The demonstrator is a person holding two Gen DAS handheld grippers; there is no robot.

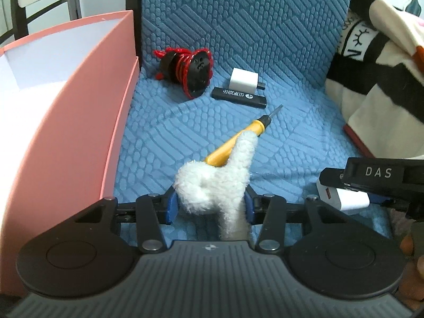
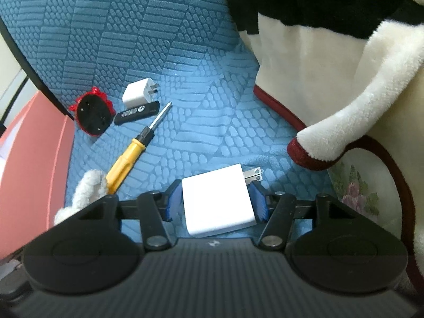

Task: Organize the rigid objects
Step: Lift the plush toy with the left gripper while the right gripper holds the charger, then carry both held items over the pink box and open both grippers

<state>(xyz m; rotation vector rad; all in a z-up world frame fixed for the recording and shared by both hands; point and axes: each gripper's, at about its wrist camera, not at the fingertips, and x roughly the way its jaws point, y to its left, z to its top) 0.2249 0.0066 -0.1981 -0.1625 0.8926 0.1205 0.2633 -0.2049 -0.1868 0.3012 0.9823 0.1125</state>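
My left gripper [image 1: 209, 202] is shut on a white fluffy plush piece [image 1: 214, 182], just in front of a yellow-handled screwdriver [image 1: 238, 140] lying on the blue quilted seat [image 1: 164, 137]. My right gripper [image 2: 216, 202] is shut on a large white wall charger [image 2: 217, 201], prongs pointing away; it also shows in the left wrist view [image 1: 344, 198]. Farther back lie a black and red cable reel [image 1: 189, 70], a small white charger cube [image 1: 243, 79] and a black USB stick [image 1: 238, 96].
A pink open box [image 1: 79, 122] stands at the left edge of the seat. A black, white and cream plush blanket [image 2: 344, 66] with a red trim is piled on the right. A chair back shows behind the box.
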